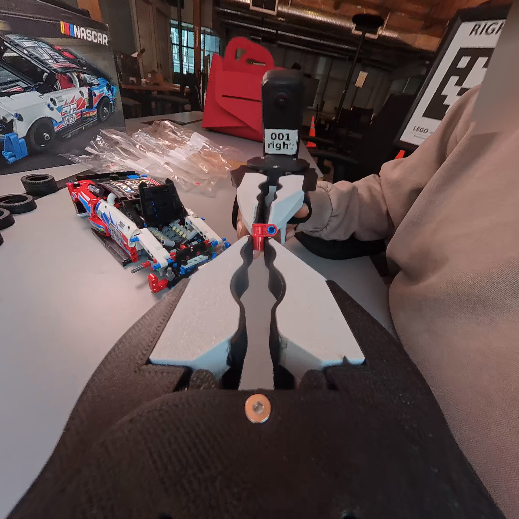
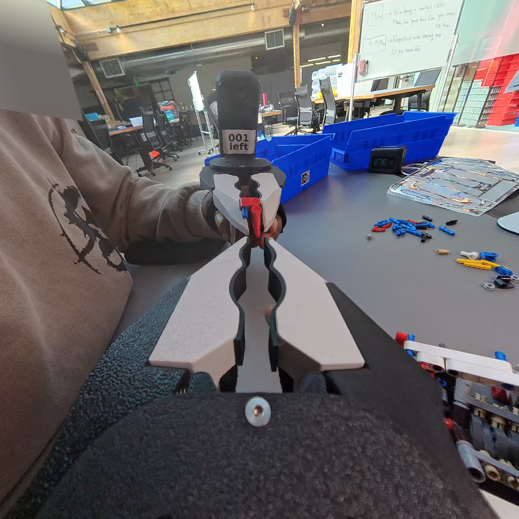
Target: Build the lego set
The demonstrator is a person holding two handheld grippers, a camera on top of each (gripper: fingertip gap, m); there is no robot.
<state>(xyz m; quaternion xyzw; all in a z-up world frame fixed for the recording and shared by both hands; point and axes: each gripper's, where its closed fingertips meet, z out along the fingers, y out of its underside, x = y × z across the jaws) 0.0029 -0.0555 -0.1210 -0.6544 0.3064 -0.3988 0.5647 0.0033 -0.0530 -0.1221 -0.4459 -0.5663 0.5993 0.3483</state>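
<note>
Your two grippers meet tip to tip above the grey table [image 1: 56, 323], facing each other. The left gripper [image 1: 256, 244] has its jaws drawn narrow and clamps the lower stem of a small red connector [image 1: 259, 234], which stands upright at the very tips. A blue pin [image 1: 271, 229] sits in the connector's side hole. From the right wrist view the same red connector [image 2: 254, 213] shows inside the left gripper's far tips, the blue pin [image 2: 244, 211] slanting off its side.

The right gripper [image 2: 257, 243] is also drawn narrow, its tips just at the connector — whether they press on it or only touch it you cannot tell from either view. Seen from the left, the right gripper [image 1: 266, 227] comes in from above with its tips at the connector's top.

Outward from there, the half-built lego car [image 1: 140, 224] lies on the table to the left of the left gripper, nose toward the camera, well apart from the tips. Loose black tyres [image 1: 39, 182] lie beyond it at the table's left edge, clear plastic bags [image 1: 157, 151] behind it, and the set's box [image 1: 53, 92] stands upright at the back beside a red bag [image 1: 238, 95].

On the right gripper's side, a scatter of small blue, red and black pins [image 2: 410, 226] lies on the table, with yellow axles [image 2: 474, 264] nearer, a sticker sheet [image 2: 455, 185] behind — and blue bins [image 2: 387, 137] at the far edge. Your beige sleeve [image 1: 365, 207] fills the near side of both views.
</note>
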